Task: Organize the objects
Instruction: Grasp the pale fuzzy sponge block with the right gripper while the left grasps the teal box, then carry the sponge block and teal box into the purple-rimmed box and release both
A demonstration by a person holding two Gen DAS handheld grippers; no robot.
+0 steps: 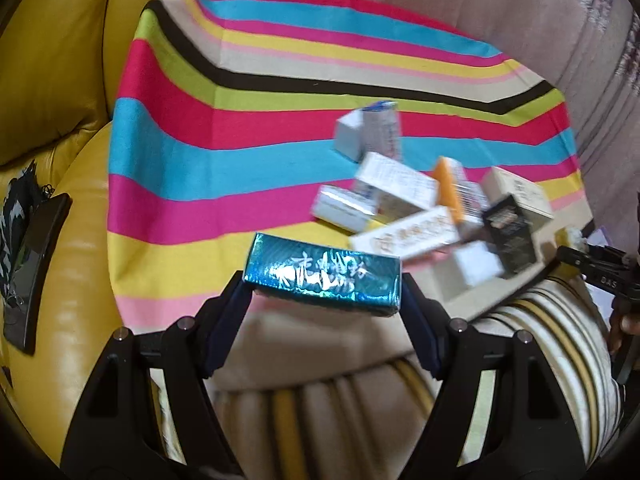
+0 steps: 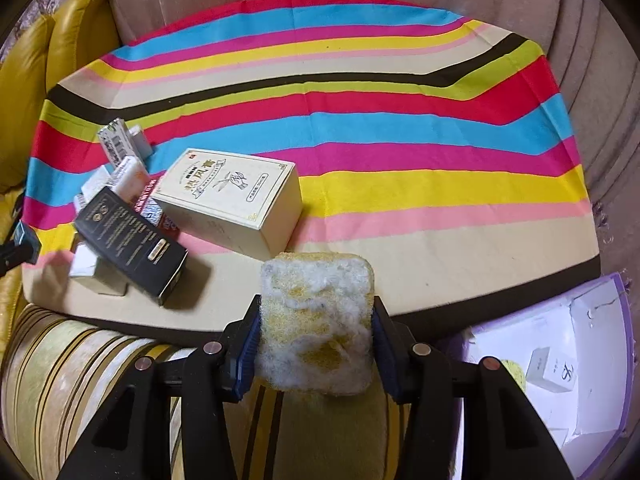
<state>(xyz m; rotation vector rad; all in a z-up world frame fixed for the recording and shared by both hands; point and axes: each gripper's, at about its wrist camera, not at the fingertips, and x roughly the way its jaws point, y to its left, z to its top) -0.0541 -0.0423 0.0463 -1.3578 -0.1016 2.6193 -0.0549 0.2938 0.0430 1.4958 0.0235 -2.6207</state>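
My left gripper (image 1: 326,292) has its fingers clamped on the two ends of a shiny teal box (image 1: 322,278), which I hold above the near edge of the striped surface (image 1: 224,148). Beyond it, to the right, a blurred heap of small boxes (image 1: 404,196) lies on the cloth, a black box (image 1: 509,232) at its right side. My right gripper (image 2: 316,340) has its fingers pressed against both sides of a worn yellow sponge (image 2: 316,320), held over the surface's near edge. Ahead and left lies a cream box (image 2: 236,200) just beside the black box (image 2: 132,240). At far right, a purple-rimmed bin (image 2: 624,320) holds a small white box (image 2: 554,368).
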